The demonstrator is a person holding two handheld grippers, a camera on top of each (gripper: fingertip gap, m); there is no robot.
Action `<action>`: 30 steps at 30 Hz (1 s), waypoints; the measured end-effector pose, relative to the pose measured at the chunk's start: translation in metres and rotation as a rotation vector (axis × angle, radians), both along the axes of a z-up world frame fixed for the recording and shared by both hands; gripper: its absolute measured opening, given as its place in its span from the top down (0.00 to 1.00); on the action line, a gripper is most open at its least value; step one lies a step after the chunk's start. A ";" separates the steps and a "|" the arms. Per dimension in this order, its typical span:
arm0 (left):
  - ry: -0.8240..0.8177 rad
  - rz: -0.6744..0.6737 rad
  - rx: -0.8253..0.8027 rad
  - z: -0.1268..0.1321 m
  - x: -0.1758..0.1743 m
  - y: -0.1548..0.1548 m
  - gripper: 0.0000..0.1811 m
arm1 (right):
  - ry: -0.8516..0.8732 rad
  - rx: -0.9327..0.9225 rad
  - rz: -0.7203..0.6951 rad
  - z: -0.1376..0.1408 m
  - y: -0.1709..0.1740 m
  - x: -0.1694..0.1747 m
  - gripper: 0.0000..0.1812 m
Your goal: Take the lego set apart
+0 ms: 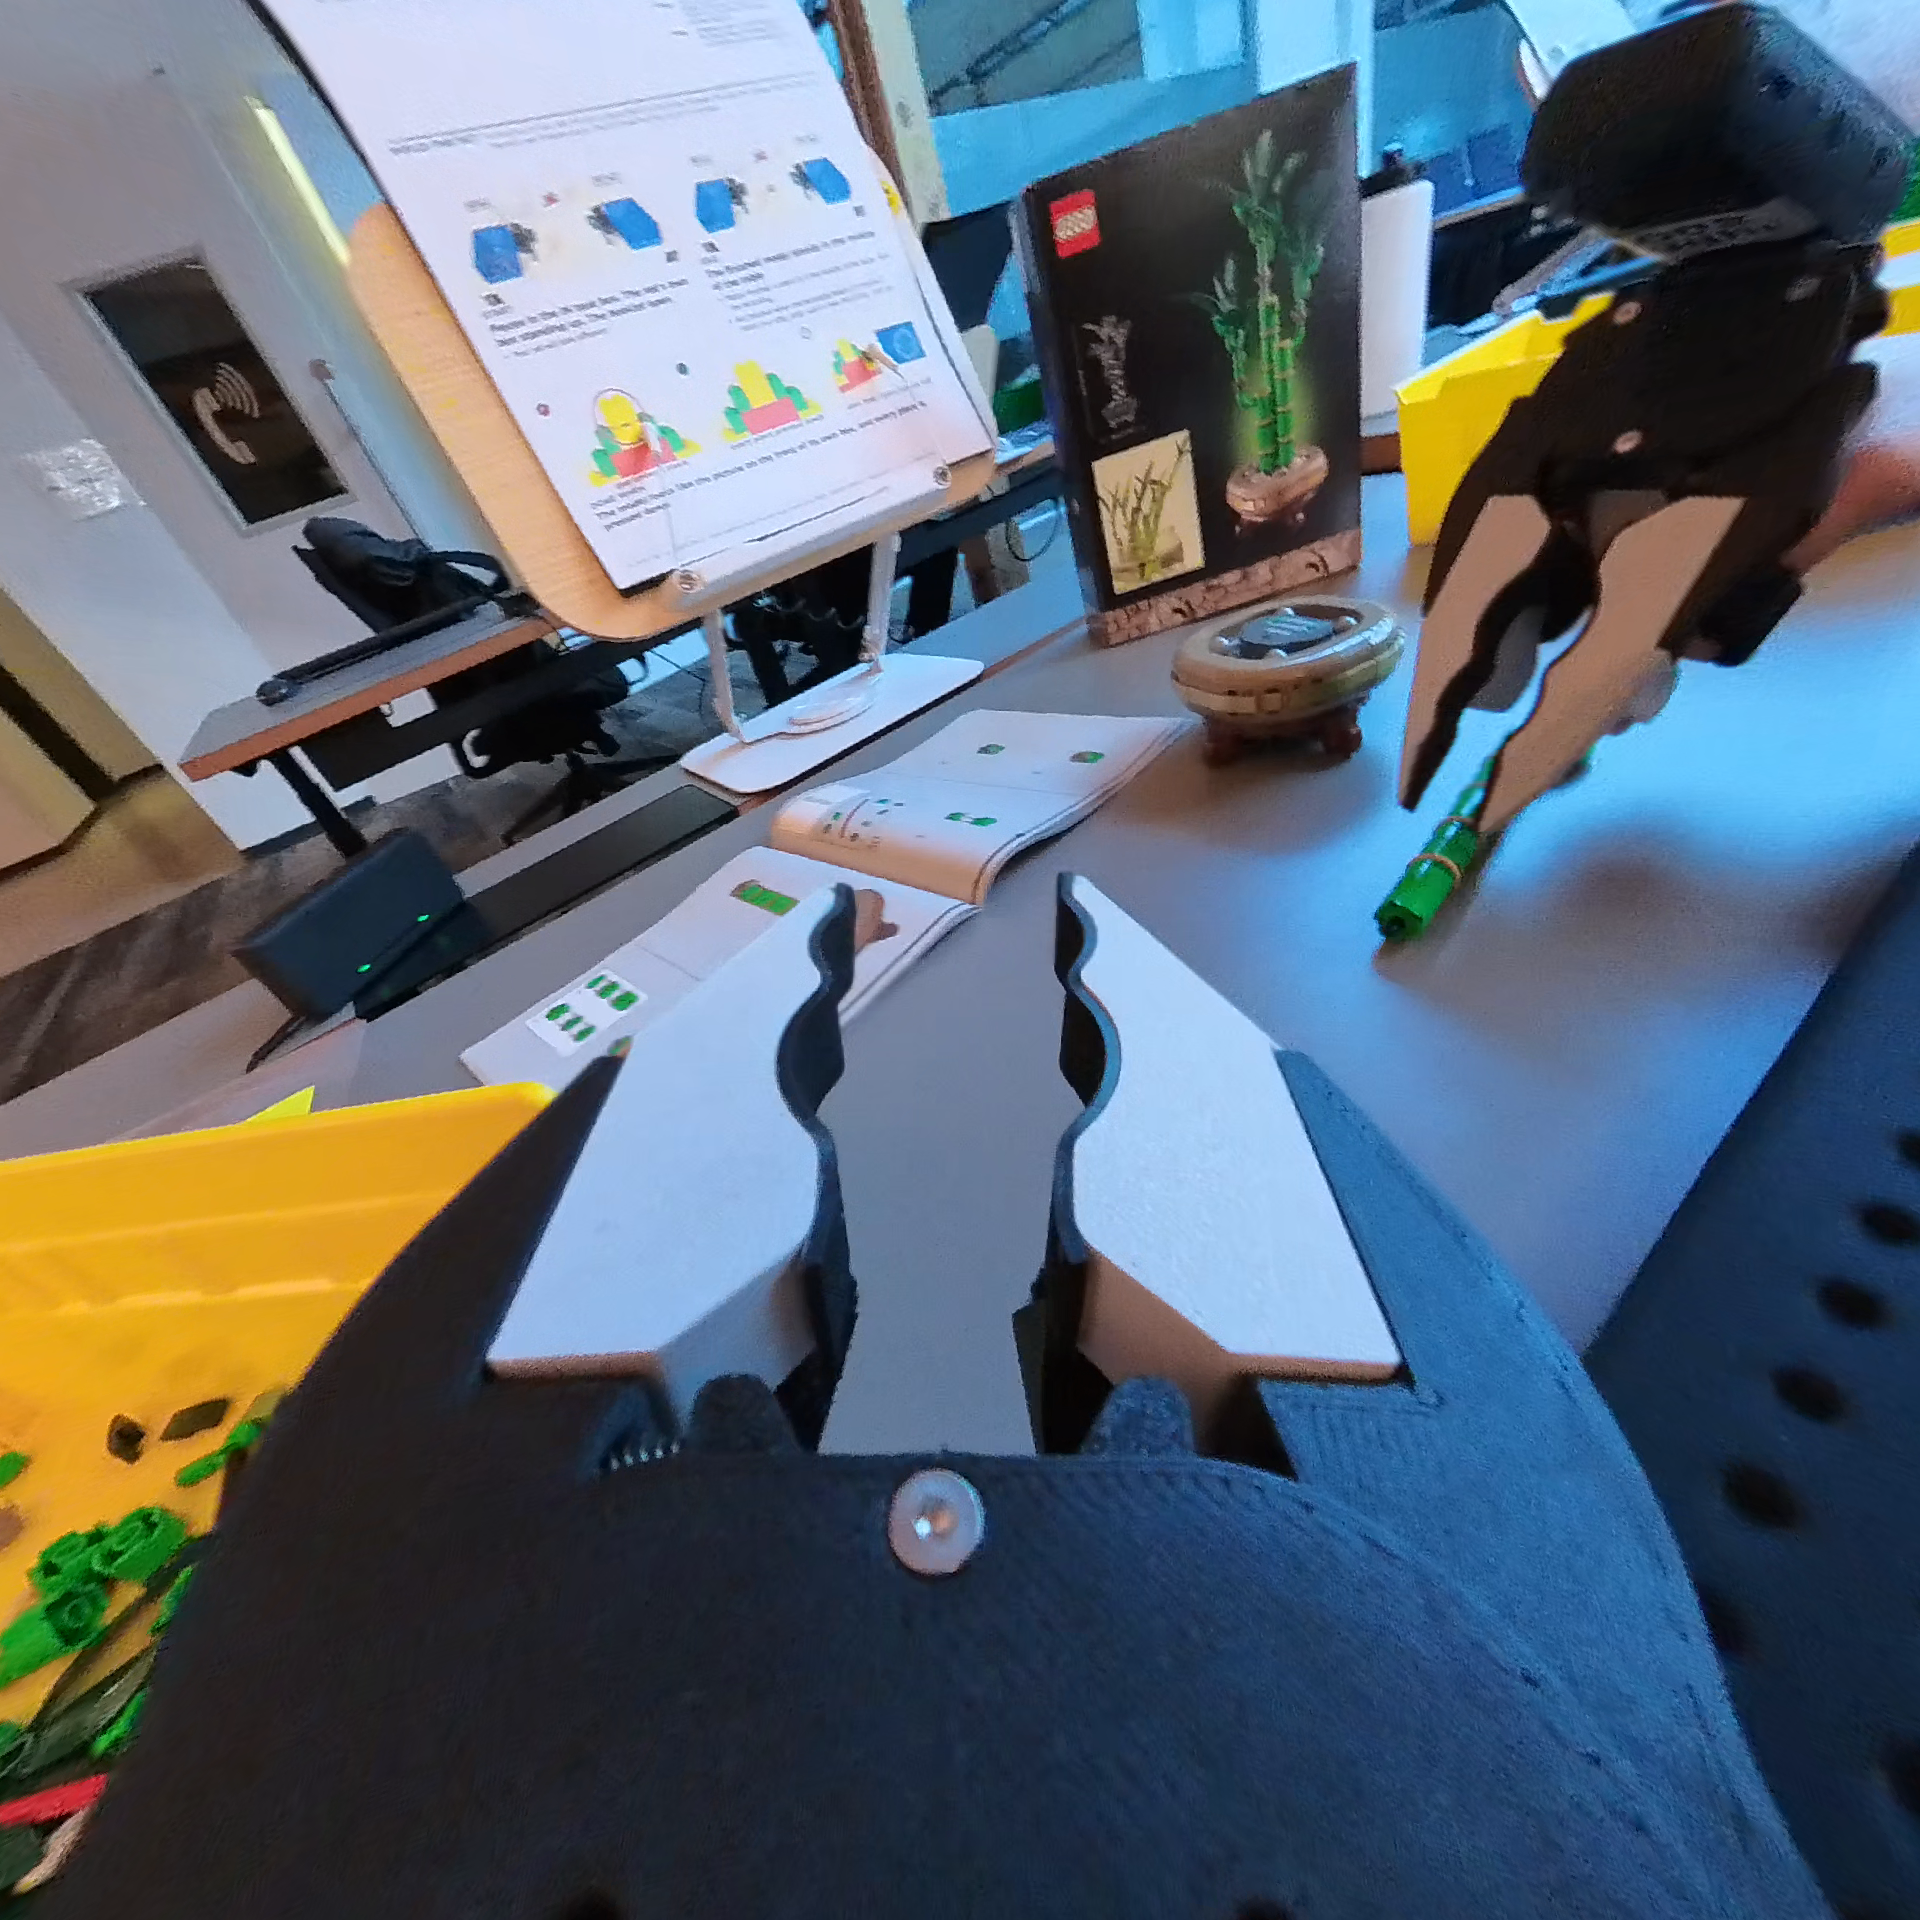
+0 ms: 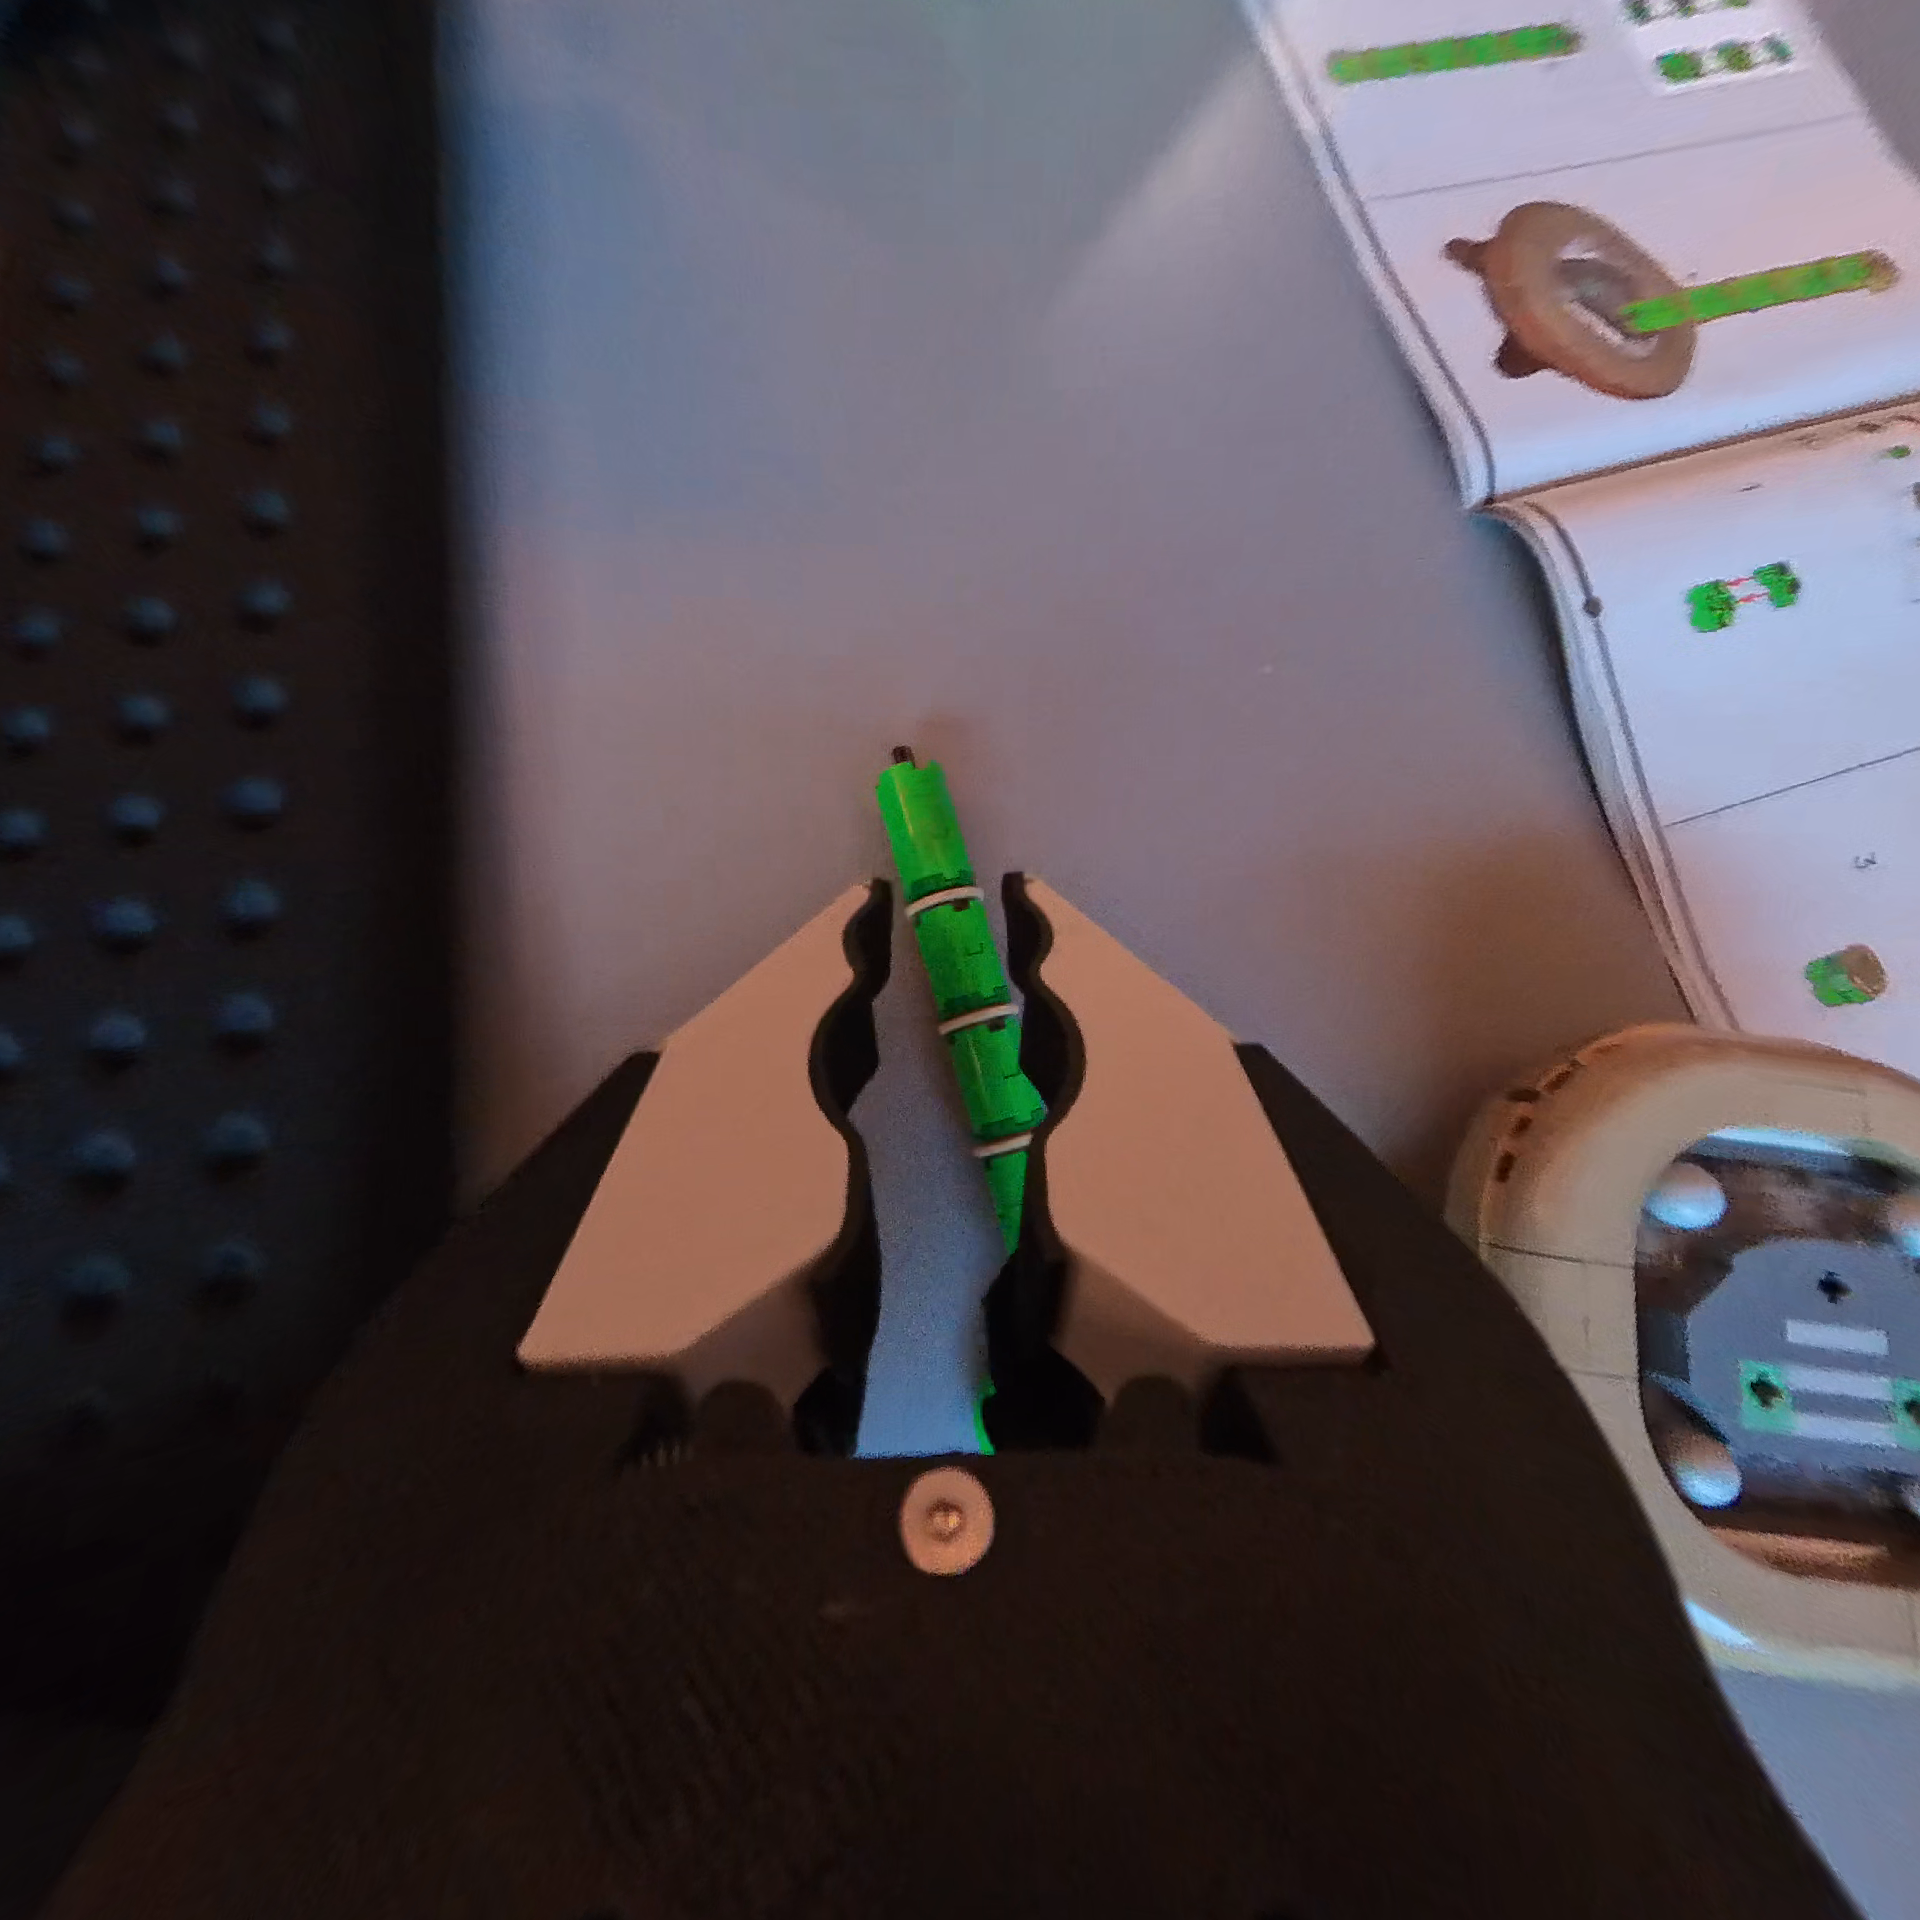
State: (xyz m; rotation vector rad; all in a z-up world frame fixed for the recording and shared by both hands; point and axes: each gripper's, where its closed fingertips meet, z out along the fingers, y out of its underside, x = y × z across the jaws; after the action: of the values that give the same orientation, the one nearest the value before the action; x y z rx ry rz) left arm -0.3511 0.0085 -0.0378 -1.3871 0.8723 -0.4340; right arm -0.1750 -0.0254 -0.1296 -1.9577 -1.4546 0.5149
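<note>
A green bamboo stalk (image 2: 940,935) of round lego segments with pale rings lies on the grey table. My right gripper (image 2: 951,883) is lowered over it with one finger on each side. The stalk touches the right finger, and a gap shows on the left side. The left wrist view shows that gripper (image 1: 1455,810) tilted down over the stalk (image 1: 1434,878). The round tan lego pot base (image 1: 1288,665) stands behind it, with no stalk in it, and also shows in the right wrist view (image 2: 1538,1101). My left gripper (image 1: 951,899) is open and empty above the table.
Open instruction booklets (image 1: 977,800) lie in front of a lego box (image 1: 1195,343) and a document stand (image 1: 665,312). A yellow bin (image 1: 260,1195) with green pieces is at the left, another yellow bin (image 1: 1475,436) at the back right. A black studded mat (image 2: 156,727) lies beside the stalk. The grippers' ends are close to 20 centimetres from one another.
</note>
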 end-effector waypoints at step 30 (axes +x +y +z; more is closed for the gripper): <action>0.327 -0.646 -0.331 -0.074 0.143 -0.033 0.92 | 0.110 0.101 0.054 0.013 0.009 -0.032 0.91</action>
State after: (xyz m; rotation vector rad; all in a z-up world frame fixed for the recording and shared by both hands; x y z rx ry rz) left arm -0.2078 -0.0242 -0.1122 -1.4784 1.5841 -0.8890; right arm -0.2073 -0.0160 -0.1165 -1.7884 -1.4394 0.5532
